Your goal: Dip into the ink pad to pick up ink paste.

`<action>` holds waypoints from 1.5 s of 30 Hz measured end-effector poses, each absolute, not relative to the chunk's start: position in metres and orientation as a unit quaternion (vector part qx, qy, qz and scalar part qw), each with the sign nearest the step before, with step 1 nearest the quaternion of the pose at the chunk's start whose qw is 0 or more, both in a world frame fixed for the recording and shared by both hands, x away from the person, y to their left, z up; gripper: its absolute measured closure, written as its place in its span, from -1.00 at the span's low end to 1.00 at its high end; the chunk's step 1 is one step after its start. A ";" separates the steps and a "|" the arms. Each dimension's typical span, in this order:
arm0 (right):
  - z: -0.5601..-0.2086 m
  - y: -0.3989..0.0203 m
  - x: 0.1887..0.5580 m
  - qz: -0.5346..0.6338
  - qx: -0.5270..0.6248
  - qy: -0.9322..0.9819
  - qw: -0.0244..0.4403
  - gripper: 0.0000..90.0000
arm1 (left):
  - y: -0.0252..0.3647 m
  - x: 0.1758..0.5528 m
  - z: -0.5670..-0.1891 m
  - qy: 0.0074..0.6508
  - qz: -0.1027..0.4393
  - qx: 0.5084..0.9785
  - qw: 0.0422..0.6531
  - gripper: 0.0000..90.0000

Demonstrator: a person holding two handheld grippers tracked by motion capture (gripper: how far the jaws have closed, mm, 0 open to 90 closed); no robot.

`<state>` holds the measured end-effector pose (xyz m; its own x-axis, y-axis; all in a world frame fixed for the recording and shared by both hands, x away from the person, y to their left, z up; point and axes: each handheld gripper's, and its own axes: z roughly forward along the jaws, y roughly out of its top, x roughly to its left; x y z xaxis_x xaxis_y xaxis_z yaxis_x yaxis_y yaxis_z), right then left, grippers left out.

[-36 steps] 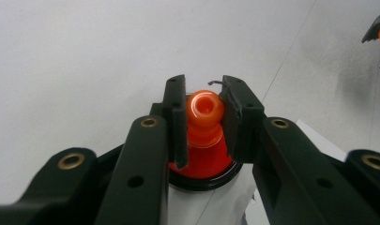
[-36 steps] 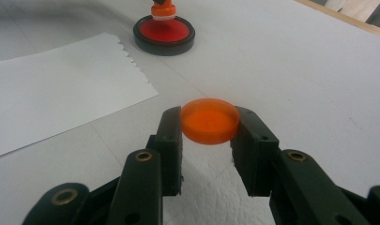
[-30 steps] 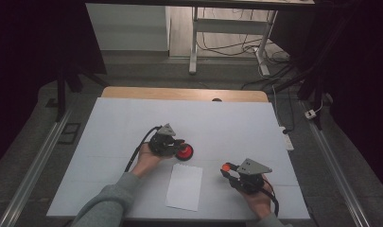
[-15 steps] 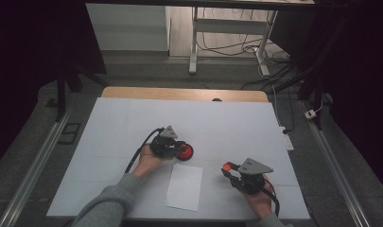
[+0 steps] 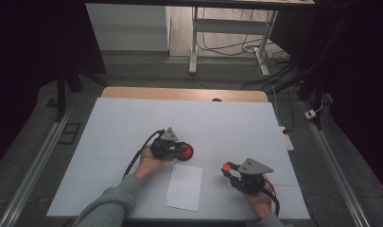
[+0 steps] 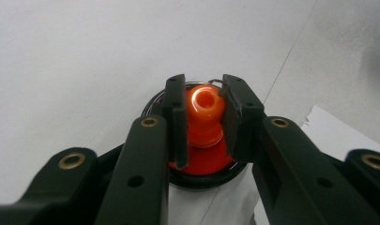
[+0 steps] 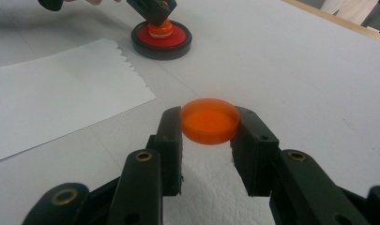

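No brand, label or writing can be read on anything here, neither on the things nor on my tools. My left gripper (image 5: 176, 150) has its fingers (image 6: 176, 119) clamped on the orange knob (image 6: 205, 115) that rises from the middle of a red disc in a black ring (image 5: 185, 152); that disc sits flat on the bench (image 5: 227, 123) just left of its centre. In the left gripper view the knob stands at twelve o'clock from my hand, squeezed from both sides, its glossy top facing the camera. My right gripper (image 5: 230, 170) has its fingers (image 7: 171, 136) pinched on a small orange cap (image 7: 209, 120), held clear above the bench, at about four o'clock from the disc and well apart from it. A white sheet of paper (image 5: 185, 186) lies flat between my two hands, at six o'clock from the disc; in the right gripper view one edge of it looks torn and jagged. The bench is covered in a pale, faintly textured white surface, with a strip of bare wood (image 5: 184, 93) showing along the far edge at twelve o'clock. Beyond it the room is dim: a grey floor, the legs of a white frame (image 5: 194, 40), loose cables (image 5: 236, 47) and a white power strip (image 5: 287, 141) at the bench's three o'clock side.
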<state>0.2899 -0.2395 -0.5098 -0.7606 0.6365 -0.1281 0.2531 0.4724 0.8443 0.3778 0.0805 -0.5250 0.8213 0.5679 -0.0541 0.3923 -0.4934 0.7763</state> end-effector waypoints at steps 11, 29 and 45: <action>-0.510 -0.238 0.289 0.439 0.267 0.830 0.218 0.42 | 0.079 0.376 -0.526 0.276 0.114 0.859 0.416 0.62; -0.511 -0.238 0.290 0.439 0.268 0.830 0.216 0.42 | 0.092 0.379 -0.515 0.285 0.104 0.833 0.463 0.61; -0.511 -0.237 0.290 0.433 0.269 0.832 0.218 0.42 | 0.103 0.376 -0.496 0.296 0.100 0.814 0.490 0.61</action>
<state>0.2897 -0.2373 -0.5112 -0.7601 0.6366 -0.1304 0.2587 0.4805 0.8380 0.3762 0.1027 -0.4962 0.8046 0.5800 -0.1275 0.3843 -0.3449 0.8563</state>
